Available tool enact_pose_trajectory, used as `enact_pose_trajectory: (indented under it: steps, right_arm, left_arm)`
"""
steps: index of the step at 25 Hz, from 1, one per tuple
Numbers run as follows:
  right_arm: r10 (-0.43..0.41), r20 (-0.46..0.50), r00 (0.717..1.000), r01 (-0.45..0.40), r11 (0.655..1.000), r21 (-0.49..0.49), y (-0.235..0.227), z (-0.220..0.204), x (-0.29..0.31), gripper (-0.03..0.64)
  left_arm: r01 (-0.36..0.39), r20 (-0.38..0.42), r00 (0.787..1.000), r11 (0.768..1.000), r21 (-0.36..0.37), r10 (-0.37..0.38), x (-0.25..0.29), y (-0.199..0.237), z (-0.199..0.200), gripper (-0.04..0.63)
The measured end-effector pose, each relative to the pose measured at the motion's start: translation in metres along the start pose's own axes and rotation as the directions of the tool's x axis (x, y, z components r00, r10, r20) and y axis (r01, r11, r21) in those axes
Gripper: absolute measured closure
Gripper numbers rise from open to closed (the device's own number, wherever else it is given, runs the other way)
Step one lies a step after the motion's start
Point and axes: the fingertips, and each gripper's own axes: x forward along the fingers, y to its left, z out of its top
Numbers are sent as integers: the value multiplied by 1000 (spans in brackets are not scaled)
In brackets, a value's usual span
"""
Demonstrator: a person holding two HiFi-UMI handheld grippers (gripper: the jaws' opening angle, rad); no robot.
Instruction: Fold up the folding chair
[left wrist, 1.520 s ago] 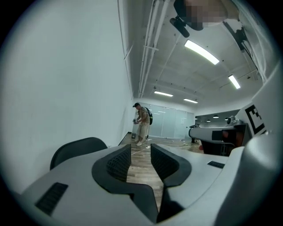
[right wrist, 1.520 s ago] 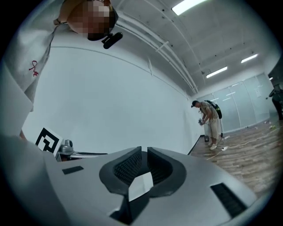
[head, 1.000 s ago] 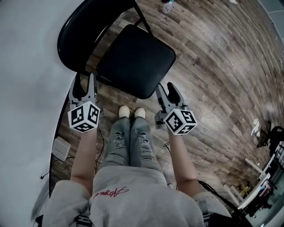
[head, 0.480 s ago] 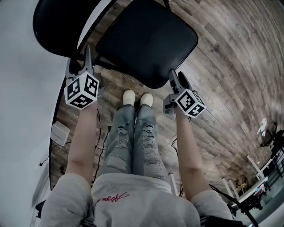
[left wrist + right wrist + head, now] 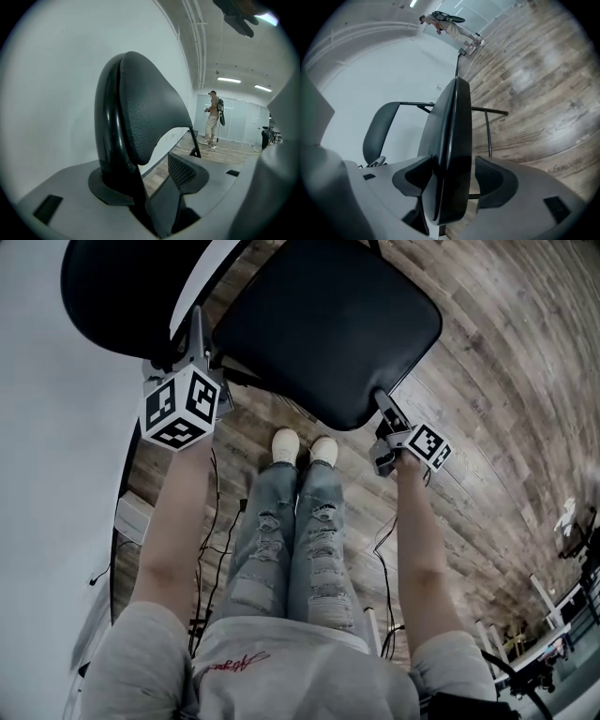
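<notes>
The folding chair stands open by the white wall, with its black seat (image 5: 328, 324) in front of me and its black backrest (image 5: 122, 287) at the upper left. My left gripper (image 5: 195, 345) reaches in at the backrest's side. In the left gripper view the backrest's glossy frame tube (image 5: 108, 140) lies against the left pad, and floor shows between it and the right pad. My right gripper (image 5: 386, 411) is at the seat's front corner. The seat edge (image 5: 452, 154) stands between its jaws, which are opening, with a thin gap at the right pad.
My legs and white shoes (image 5: 302, 448) are just in front of the seat. Cables (image 5: 214, 549) and a small white box (image 5: 131, 518) lie on the wood floor along the wall. Another person (image 5: 213, 117) stands far down the room.
Both grippers have gone forward and down to the chair. The left one has reached the backrest's frame. The right one has rolled over and taken the seat's front edge between its jaws.
</notes>
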Motion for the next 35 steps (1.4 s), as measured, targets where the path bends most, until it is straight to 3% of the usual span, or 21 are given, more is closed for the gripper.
enact_pose_trajectory:
  steps: [3, 5, 8, 11, 13, 16, 18, 21, 27, 31, 35]
  right_arm:
    - [139, -37, 990, -139, 990, -21, 4, 5, 7, 353]
    - [226, -10, 974, -227, 973, -38, 9, 8, 12, 353]
    - [356, 49, 933, -356, 934, 3, 12, 7, 19, 354]
    - [438, 22, 899, -439, 897, 47, 25, 8, 39, 354]
    - [442, -38, 896, -439, 897, 57, 34, 5, 52, 354]
    - [424, -51, 904, -419, 904, 83, 35, 1, 56, 354]
    - [408, -48, 912, -402, 911, 94, 36, 0, 53, 355]
    - [403, -40, 914, -398, 913, 88, 53, -1, 49, 357]
    - [446, -11, 895, -442, 889, 119, 122, 2, 37, 439]
    - [369, -27, 929, -364, 925, 113, 170, 7, 35, 465]
    - [226, -43, 973, -220, 968, 121, 211, 16, 51, 468]
  left_arm:
    - [5, 21, 1000, 1000, 20, -6, 4, 0, 2, 344]
    - [20, 48, 999, 1000, 23, -21, 5, -1, 5, 344]
    - [56, 87, 995, 998, -15, -55, 4, -3, 11, 344]
    - [51, 100, 994, 999, 18, -53, 4, -4, 12, 345]
    - [44, 107, 993, 999, 24, -46, 5, -2, 11, 358]
    - [20, 109, 994, 997, -74, -12, 3, 8, 12, 551]
    - [0, 99, 995, 995, -103, 10, 2, 10, 14, 554]
    - [-9, 111, 994, 996, -90, 19, -3, 11, 25, 569]
    - [-2, 156, 988, 999, -44, 9, -19, 5, 53, 577]
    - [-2, 124, 992, 1000, -26, 5, -29, -9, 64, 577]
    - [-12, 139, 990, 1000, 7, 11, -29, -15, 78, 577]
